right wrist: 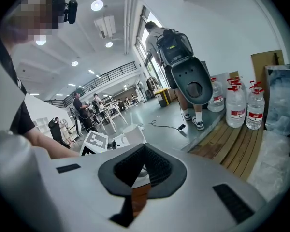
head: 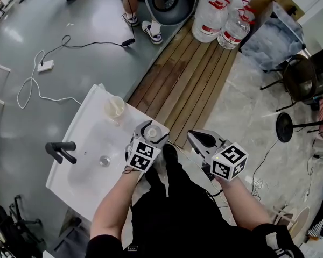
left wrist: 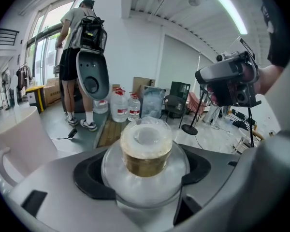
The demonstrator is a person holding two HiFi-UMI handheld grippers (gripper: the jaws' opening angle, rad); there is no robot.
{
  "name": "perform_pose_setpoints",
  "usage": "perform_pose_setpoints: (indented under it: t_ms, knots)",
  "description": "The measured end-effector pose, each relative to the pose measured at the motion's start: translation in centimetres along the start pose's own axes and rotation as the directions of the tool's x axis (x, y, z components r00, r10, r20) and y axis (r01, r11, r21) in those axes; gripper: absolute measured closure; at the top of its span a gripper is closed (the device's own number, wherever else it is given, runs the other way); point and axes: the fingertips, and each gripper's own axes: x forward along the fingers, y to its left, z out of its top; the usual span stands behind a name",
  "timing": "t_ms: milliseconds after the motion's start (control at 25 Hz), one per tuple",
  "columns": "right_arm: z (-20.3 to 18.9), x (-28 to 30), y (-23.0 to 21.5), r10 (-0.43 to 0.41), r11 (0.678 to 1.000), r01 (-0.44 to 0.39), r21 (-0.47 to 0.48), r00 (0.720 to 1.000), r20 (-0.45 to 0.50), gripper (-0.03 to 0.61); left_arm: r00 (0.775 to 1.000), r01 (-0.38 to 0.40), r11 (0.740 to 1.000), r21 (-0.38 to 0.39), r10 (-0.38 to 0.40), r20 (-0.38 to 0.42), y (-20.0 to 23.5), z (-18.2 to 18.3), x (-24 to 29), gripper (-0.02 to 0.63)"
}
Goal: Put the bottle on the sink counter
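Note:
A clear bottle (head: 152, 131) with a white cap and a gold band (left wrist: 146, 149) is clamped in my left gripper (head: 151, 137), which is shut on it. It hangs over the right end of the white sink counter (head: 89, 122), cap pointing away from me. In the left gripper view the bottle fills the space between the jaws (left wrist: 145, 178). My right gripper (head: 198, 140) floats to the right of the counter, over the floor, its jaws together with nothing in them (right wrist: 137, 178).
On the counter stand a black faucet (head: 61, 150), a drain (head: 104, 160) and a white cup (head: 115, 107). Wooden boards (head: 188, 74) run past the counter toward water jugs (head: 212, 12). A person's feet (head: 151, 31) and a cable with a power strip (head: 45, 65) are on the floor.

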Motion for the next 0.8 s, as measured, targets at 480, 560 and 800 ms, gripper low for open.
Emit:
perform_pose_setpoints:
  t_ms: [480,560,800]
  knots:
    - [0.02,-0.07,0.44,0.0,1.0,0.0,0.004,1.0,0.001,0.565,1.0,0.013,1.0,0.026,-0.012,-0.023,-0.46,-0.3,-0.15,0.276]
    - [0.11,-0.2,0.52,-0.002,1.0,0.002,0.005,1.0,0.002,0.565,1.0,0.013,1.0,0.022,-0.013,-0.024,-0.45,-0.22,-0.24,0.276]
    - [-0.34,-0.39,0.78,-0.004,1.0,0.004,0.012,1.0,0.001,0.565,1.0,0.016,0.999,0.031,-0.015,-0.027,-0.49,-0.53,-0.49,0.276]
